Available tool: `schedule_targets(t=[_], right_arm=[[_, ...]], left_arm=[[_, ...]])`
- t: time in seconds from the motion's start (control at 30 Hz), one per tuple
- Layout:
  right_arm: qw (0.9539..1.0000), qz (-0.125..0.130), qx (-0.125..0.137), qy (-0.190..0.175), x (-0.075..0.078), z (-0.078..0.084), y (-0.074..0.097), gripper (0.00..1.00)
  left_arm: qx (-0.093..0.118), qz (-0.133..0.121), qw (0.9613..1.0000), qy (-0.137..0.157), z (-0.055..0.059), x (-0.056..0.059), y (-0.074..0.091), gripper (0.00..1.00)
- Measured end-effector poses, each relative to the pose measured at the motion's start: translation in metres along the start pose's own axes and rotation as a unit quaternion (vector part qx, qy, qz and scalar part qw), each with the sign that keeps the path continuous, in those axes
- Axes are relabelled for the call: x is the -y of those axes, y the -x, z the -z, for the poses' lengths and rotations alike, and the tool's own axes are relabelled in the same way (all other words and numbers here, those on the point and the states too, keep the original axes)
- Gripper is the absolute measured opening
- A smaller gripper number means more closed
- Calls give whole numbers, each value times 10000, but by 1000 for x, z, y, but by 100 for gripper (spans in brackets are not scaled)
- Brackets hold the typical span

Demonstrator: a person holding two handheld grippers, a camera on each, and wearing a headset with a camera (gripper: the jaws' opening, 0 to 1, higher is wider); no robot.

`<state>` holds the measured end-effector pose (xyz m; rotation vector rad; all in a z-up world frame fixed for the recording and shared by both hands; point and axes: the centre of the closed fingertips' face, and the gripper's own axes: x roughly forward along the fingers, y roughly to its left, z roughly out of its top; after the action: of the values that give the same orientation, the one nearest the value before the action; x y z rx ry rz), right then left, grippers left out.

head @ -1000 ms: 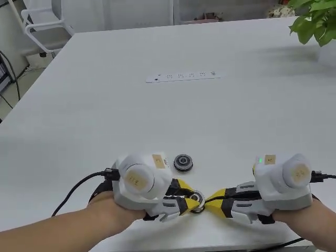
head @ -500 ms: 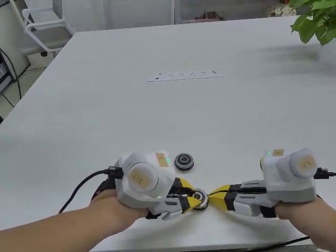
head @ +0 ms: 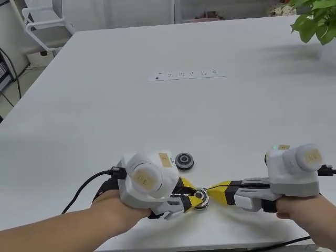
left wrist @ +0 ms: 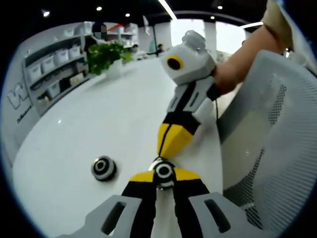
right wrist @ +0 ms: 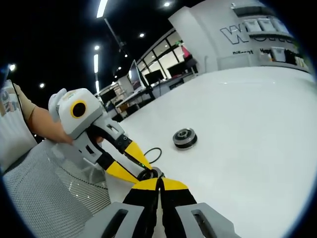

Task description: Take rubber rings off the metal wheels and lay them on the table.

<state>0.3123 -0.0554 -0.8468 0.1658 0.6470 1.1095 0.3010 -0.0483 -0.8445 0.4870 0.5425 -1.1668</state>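
Table, head view: wide white table (head: 94,105), with a white power strip (head: 186,75), a green leafy plant (head: 315,21) and a white chair (head: 42,21) all well beyond the held wheel.
Held wheel, head view: small metal wheel with a black rubber ring (head: 200,197), above the table's near edge, between the two grippers.
Left gripper, head view: left gripper (head: 195,197) has its yellow-tipped jaws closed on the held wheel; a black cable (head: 84,185) trails from its body.
Right gripper, head view: right gripper (head: 211,190) points at the held wheel from the opposite side, tip just beside it.
Second wheel, head view: second black-ringed metal wheel (head: 184,161) lies flat on the table, just beyond the held wheel.
Left gripper view: jaws narrow, clamped on the held wheel (left wrist: 164,171); the right gripper's tip (left wrist: 166,148) touches its far edge; the second wheel (left wrist: 104,167) lies left of it; a grey mesh chair back (left wrist: 267,124) stands to its right.
Right gripper view: own jaws (right wrist: 159,181) pressed together, with the tip at the held wheel (right wrist: 150,173); I cannot tell whether they pinch the rubber. The second wheel (right wrist: 184,138) lies beyond it.
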Motion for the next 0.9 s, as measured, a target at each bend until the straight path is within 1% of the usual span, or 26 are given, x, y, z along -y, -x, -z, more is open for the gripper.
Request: schedule_targets(t=[0.1,0.33,0.53,0.63,0.8,0.9], right_arm=[[9999,-6,2,-162,0,0,1,0],[9997,-1,1,-249,-1,-1,1,0],[9996,8,6,-275,-2,-2,1,0],[9998,17,-7,-200,-3,-2,1,0],[9996,-38,23,-269,-7,-3,1,0],[9997,-60,14,-217,-10,-2,-1,0]], left_arm=[[-17,-10,10000,-1,0,0,0,13],[-30,-10,10000,11,0,0,0,12],[-38,3,10000,8,0,0,0,12],[-49,3,10000,4,0,0,0,12],[-69,4,10000,1,0,0,0,12],[-67,5,10000,4,0,0,0,12]])
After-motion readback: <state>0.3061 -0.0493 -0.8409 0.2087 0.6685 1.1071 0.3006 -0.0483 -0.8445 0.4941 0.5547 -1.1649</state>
